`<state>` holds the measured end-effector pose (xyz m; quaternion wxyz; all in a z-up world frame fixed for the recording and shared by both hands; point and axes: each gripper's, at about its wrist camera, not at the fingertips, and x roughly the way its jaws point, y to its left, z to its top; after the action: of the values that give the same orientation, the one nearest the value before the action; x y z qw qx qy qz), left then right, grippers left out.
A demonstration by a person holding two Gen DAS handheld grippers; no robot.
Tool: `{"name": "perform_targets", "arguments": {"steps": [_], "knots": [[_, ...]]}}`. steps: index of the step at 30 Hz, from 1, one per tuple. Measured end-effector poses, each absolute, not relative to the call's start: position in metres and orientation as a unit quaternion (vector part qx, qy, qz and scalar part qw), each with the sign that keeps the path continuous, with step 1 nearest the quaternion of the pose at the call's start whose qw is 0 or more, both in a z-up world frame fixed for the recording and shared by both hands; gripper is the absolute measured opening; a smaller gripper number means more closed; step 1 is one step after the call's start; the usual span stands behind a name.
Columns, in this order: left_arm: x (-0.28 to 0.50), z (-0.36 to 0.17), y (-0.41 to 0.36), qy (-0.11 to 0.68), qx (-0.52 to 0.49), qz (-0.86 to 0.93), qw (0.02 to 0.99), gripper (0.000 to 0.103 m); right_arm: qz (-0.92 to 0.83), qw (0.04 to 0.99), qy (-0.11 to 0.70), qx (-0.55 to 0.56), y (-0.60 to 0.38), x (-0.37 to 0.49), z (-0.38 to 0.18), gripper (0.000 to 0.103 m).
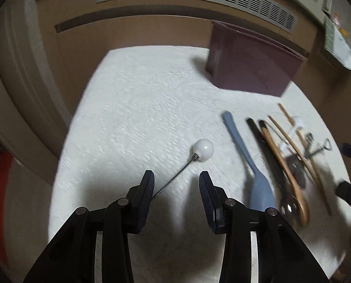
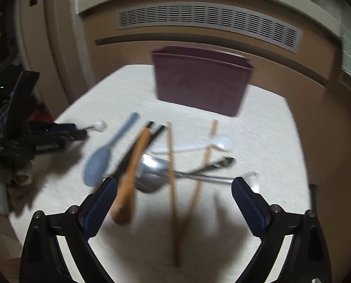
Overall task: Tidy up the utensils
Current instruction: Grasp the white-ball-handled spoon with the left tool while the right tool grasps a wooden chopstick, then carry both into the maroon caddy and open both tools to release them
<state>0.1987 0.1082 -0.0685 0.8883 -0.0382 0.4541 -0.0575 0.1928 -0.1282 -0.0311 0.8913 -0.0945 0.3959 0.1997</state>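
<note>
Wooden chopsticks [image 2: 173,188], glossy metal ladle [image 2: 149,176], textured cloth [image 1: 133,108]

Dim room; overhead light casts soft dark shadows beneath the fingers [image 1: 149,188]. Both views are motion-blurred, fisheye-bent, with black corners.

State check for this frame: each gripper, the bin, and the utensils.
left gripper: jaws part-open around the thin wire of the ball-ended stick; contact unclear
right gripper: jaws wide open, nothing held
maroon bin: upright on the white cloth
blue spoon: lying flat
wooden chopsticks: lying crossed
</note>
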Motion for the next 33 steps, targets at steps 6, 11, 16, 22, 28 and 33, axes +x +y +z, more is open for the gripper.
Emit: {"name": "perform_targets", "arguments": {"steps": [6,11,16,22,28,33], "knots": [[0.18,-0.069,0.087,0.455,0.01,-0.104,0.885,0.041,0.231,0.856,0.449,-0.115,-0.077,0.236,-0.058,0.034],[0.185,-0.062,0.077,0.453,0.041,-0.14,0.88,0.041,0.239,0.844,0.466,-0.119,-0.055,0.254,-0.075,0.024],[0.214,-0.07,0.064,0.472,0.089,-0.139,0.866,0.041,0.238,0.843,0.47,-0.109,-0.069,0.251,-0.067,0.006],[0.236,-0.071,0.062,0.479,0.053,-0.126,0.867,0.027,0.231,0.856,0.457,-0.067,-0.115,0.239,-0.047,0.005],[0.22,-0.048,0.063,0.447,-0.02,-0.131,0.885,0.023,0.227,0.862,0.453,-0.028,-0.148,0.233,-0.043,0.005],[0.195,-0.016,0.064,0.394,-0.065,-0.136,0.907,0.023,0.228,0.864,0.448,-0.016,-0.152,0.234,-0.041,0.005]]}}
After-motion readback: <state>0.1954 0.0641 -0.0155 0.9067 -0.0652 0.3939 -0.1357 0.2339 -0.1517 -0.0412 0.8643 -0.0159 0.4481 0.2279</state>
